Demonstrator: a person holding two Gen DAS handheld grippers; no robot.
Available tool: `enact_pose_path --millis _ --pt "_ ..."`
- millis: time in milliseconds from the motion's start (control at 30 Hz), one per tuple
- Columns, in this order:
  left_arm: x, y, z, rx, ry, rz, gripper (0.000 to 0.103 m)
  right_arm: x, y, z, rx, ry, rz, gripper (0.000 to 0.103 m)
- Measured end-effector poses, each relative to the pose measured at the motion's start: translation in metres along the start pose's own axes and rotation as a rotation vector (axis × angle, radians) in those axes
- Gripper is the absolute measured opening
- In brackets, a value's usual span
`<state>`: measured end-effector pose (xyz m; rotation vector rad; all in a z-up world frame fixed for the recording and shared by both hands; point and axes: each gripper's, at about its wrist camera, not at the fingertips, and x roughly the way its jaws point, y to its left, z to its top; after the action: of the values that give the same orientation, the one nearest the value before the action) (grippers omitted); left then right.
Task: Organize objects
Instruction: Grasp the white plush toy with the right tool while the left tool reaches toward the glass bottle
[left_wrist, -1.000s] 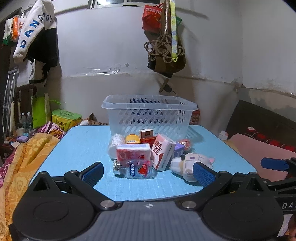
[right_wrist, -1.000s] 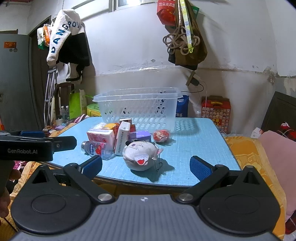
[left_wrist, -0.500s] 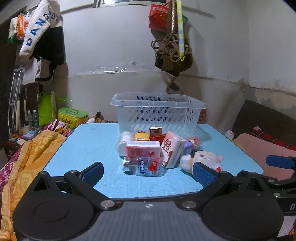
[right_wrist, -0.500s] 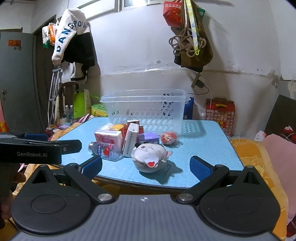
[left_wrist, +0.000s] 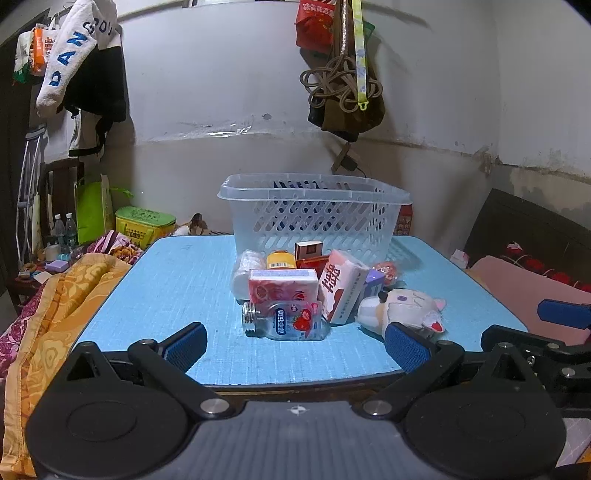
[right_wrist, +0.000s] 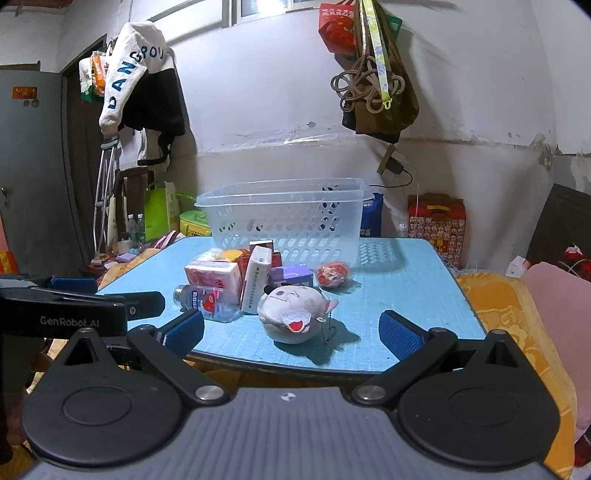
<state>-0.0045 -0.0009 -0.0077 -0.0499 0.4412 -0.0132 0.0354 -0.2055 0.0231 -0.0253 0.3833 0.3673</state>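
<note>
Both grippers — left (left_wrist: 295, 341), right (right_wrist: 291, 334) — hover off the worktop's (left_wrist: 177, 280) near edge, jaws apart, empty. Plush toy (right_wrist: 291, 314) and bottle (left_wrist: 286, 320) lie nearest that edge; a clumsy nudge risks a fall. Boxes crowd mid-worktop before the basket (left_wrist: 314, 214) — open room at both sides.

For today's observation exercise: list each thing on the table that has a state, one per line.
Basket: upright, nothing visible inside.
Bottle: lying on its side, capped.
Plush toy: lying on the table.
Left claw: open, holding nothing.
Right claw: open, holding nothing.
</note>
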Motion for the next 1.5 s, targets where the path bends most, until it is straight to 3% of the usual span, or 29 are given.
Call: enact_pose_path --millis 233,367,533,633,733,933,1133,1333,1500 --pt "-0.009 0.004 0.002 -0.006 -0.023 0.0 0.103 -0.004 -0.006 -0.001 0.018 -0.017 -0.019 0.103" --pt "-0.01 0.029 0.012 -0.064 -0.002 -0.061 0.103 -0.003 -0.015 -0.001 0.038 0.002 0.026 0.103" --pt "0.031 0.046 0.024 -0.038 0.121 -0.044 0.102 0.034 -0.02 0.007 0.023 0.116 0.074 0.103" --pt "0.063 0.046 0.029 -0.049 0.223 -0.104 0.096 0.06 -0.017 0.013 -0.039 0.177 0.058 0.103" --pt "0.084 0.032 0.029 0.031 0.254 -0.081 0.096 0.076 -0.016 0.017 -0.063 0.189 0.066 0.103" --pt "0.124 0.028 0.03 0.048 0.314 -0.059 0.096 0.106 -0.017 0.018 -0.081 0.208 0.047 0.103" --pt "0.147 0.028 0.029 0.038 0.335 -0.074 0.098 0.128 -0.017 0.008 -0.099 0.246 0.054 0.103" --pt "0.156 0.035 0.023 -0.011 0.333 -0.125 0.101 0.124 -0.023 0.007 -0.084 0.213 0.096 0.097" --pt "0.15 0.02 0.017 0.092 0.335 -0.104 0.1 0.12 -0.018 0.007 -0.092 0.198 0.116 0.093"
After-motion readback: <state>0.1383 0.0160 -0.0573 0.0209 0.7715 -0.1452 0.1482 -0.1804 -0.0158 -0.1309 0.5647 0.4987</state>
